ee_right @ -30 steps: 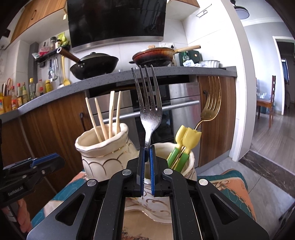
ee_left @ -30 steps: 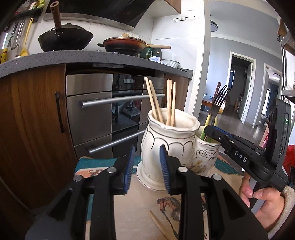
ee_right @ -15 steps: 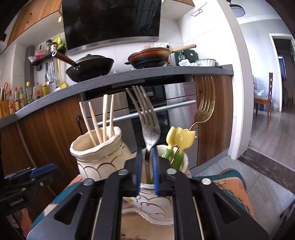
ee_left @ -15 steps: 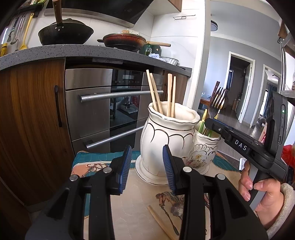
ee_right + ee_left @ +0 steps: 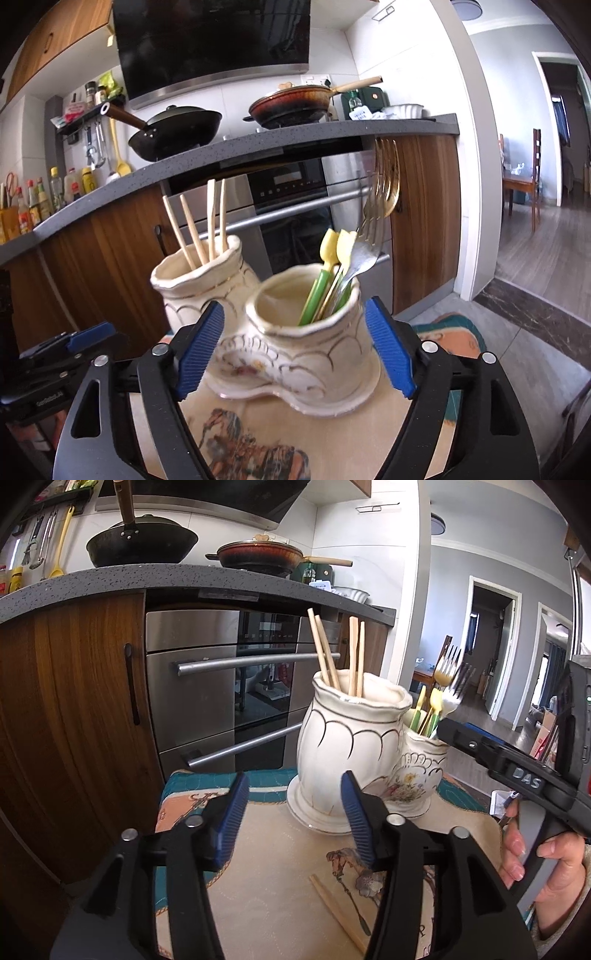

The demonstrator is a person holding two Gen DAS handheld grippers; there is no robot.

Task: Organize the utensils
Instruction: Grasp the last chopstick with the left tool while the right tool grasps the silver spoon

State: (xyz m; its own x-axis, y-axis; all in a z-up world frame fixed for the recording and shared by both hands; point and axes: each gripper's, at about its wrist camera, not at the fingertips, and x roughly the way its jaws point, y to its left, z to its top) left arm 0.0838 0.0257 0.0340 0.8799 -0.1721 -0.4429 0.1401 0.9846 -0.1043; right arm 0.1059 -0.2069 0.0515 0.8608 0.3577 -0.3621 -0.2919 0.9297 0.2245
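A white double vase stands on a patterned mat. Its tall pot holds several chopsticks. The short pot holds a silver fork, a gold fork and yellow-green utensils. My right gripper sits just before the short pot. Its jaws are opening wide to either side of the pot and press on nothing. My left gripper is also opening, with nothing between its jaws, short of the tall pot. One loose chopstick lies on the mat under the left gripper.
Behind the vase is an oven between wooden cabinets, under a grey counter carrying a wok and a pan. A hand holds the right gripper at the mat's right side. Open floor lies to the right.
The right gripper let go of the silver fork, which dropped into the short pot, and its jaws spread wide. The left gripper's jaws widened too.
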